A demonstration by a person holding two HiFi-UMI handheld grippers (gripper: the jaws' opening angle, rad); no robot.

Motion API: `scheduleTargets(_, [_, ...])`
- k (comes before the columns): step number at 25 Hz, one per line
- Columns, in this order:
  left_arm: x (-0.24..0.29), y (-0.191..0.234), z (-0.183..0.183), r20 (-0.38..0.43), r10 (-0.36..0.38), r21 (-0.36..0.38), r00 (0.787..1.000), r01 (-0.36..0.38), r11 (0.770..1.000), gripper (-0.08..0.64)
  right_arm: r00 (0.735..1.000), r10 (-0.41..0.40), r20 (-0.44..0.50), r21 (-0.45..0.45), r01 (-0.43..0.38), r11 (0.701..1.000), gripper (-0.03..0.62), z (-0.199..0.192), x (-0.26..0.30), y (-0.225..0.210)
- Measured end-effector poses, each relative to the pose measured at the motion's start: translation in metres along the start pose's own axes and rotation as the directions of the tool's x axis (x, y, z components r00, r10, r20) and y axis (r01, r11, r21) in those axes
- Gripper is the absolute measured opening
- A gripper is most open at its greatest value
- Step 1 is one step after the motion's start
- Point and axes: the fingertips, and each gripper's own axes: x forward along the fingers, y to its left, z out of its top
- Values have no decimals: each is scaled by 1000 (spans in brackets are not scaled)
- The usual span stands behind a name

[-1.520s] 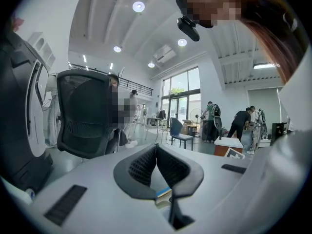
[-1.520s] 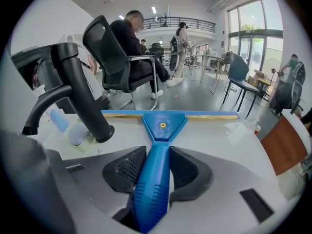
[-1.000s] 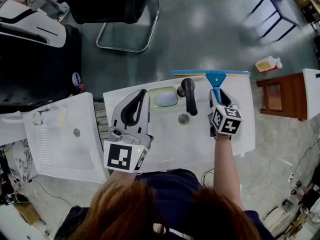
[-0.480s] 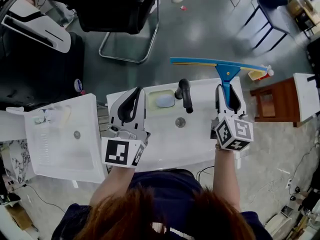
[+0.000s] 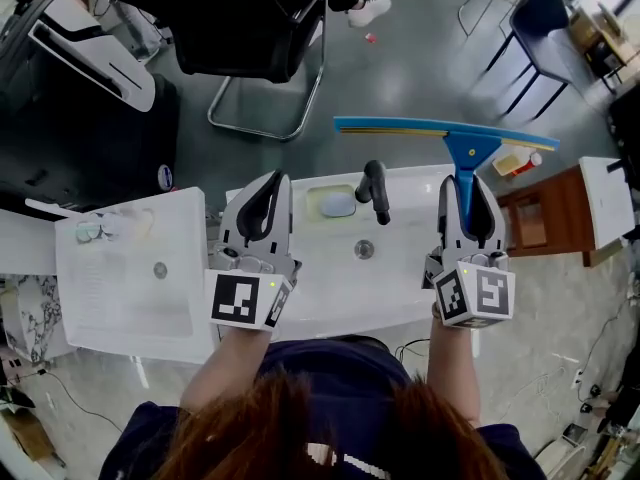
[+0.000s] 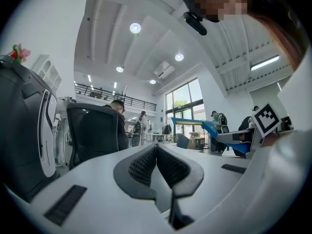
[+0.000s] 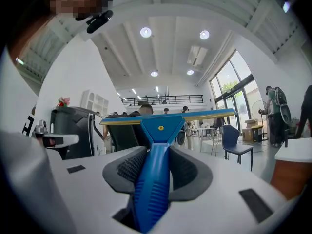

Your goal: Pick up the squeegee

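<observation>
Two tongs: right gripper (image 5: pixel 467 188) clamped squeegee (image 5: pixel 468 153) by its ribbed blue handle (image 7: pixel 153 189), a sound hold; likely light, stiff plastic, blade-heavy; left gripper (image 5: pixel 267 188) closed, empty.

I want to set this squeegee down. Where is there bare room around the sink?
Bare: the sink basin between the drain and its front rim, and the floor of the second white basin at the left. Crowded: the back ledge, where the soap dish and black faucet sit side by side.
</observation>
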Motion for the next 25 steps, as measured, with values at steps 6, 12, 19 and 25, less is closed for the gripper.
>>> scheduleTargets(6, [-11, 7, 8, 18, -1, 5, 1000, 1, 1000, 20, 999, 17, 51, -15, -16, 1000, 158, 20, -11, 23])
scheduleTargets(12, [-20, 10, 14, 29, -7, 9, 1000, 7, 1000, 20, 996, 24, 82, -21, -22, 1000, 158, 34, -20, 38])
scheduleTargets(19, [-21, 10, 15, 29, -11, 7, 1000, 10, 1000, 20, 995, 25, 97, -29, -22, 999, 158, 41, -23, 44])
scheduleTargets(25, [-21, 2, 16, 33, -18, 10, 999, 18, 1000, 21, 995, 9, 102, -30, -6, 1000, 158, 43, -29, 39])
